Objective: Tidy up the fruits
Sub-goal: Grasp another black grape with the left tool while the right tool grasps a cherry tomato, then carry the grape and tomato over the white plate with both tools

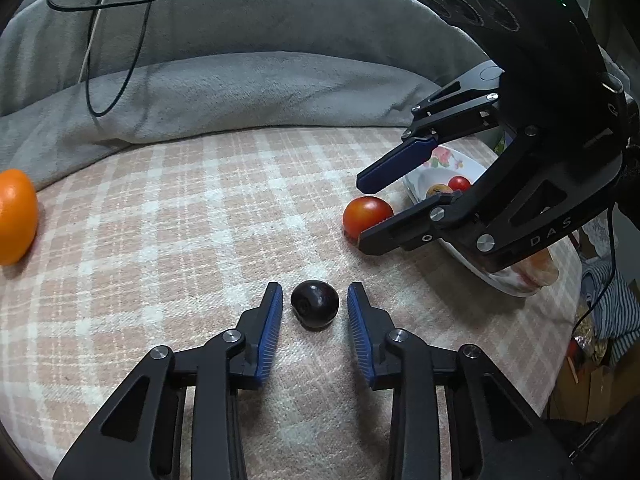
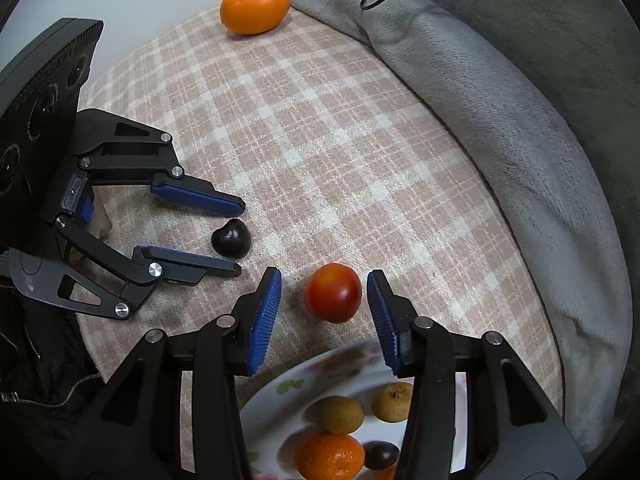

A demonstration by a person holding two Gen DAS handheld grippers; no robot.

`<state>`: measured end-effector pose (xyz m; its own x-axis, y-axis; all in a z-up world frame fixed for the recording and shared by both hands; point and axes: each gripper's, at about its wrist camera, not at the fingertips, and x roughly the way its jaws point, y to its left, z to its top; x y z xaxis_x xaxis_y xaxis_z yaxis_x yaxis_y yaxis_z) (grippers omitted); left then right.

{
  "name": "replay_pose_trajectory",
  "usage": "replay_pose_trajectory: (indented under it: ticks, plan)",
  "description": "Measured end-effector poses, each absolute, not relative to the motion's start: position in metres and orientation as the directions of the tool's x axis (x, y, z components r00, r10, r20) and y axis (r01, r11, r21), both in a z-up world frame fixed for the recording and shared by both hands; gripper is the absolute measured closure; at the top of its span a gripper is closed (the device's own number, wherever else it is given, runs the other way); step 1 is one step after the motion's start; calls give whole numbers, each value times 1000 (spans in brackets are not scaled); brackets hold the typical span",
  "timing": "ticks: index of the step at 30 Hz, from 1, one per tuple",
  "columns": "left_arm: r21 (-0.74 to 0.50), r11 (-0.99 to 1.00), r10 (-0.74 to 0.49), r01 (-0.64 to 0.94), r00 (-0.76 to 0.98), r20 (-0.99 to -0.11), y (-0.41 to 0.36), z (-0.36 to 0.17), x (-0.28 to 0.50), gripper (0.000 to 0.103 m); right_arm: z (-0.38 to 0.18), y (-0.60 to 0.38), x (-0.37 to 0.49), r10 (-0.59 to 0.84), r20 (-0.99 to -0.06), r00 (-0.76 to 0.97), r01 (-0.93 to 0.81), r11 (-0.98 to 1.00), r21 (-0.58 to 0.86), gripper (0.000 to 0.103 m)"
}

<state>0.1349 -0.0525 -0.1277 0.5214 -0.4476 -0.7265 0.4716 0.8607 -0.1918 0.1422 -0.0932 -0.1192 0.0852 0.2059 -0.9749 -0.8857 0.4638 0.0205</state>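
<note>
Both my grippers bracket fruit without touching: left gripper around the small dark glossy plum, right gripper around the round red tomato at lower centre.

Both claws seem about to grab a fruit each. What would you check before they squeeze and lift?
1. Dark fruit sits between left gripper pads: ok.
2. Left pads pressing it: not ok, gaps both sides.
3. Red tomato sits between right gripper pads: ok.
4. Right pads touching it: not ok, gaps show.
5. Room on plate: ok.
6. Grippers clear of each other: ok.
</note>
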Motion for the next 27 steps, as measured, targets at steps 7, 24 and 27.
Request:
replay_pose_trajectory:
  ticks: [7, 24, 27]
  plan:
    - [-200, 862, -451, 466, 522, -724, -48, -129, 134, 76, -127, -91, 145, 186, -980, 76, -883, 469, 20, 56]
    - [-184, 867, -440, 462, 540, -718, -47, -127, 130, 81, -124, -93, 148, 207, -973, 98, -866, 500, 19, 71]
    - [-184, 869, -439, 459, 546, -714, -45, -125, 127, 81, -117, -92, 148, 224, -969, 104, -862, 506, 24, 71]
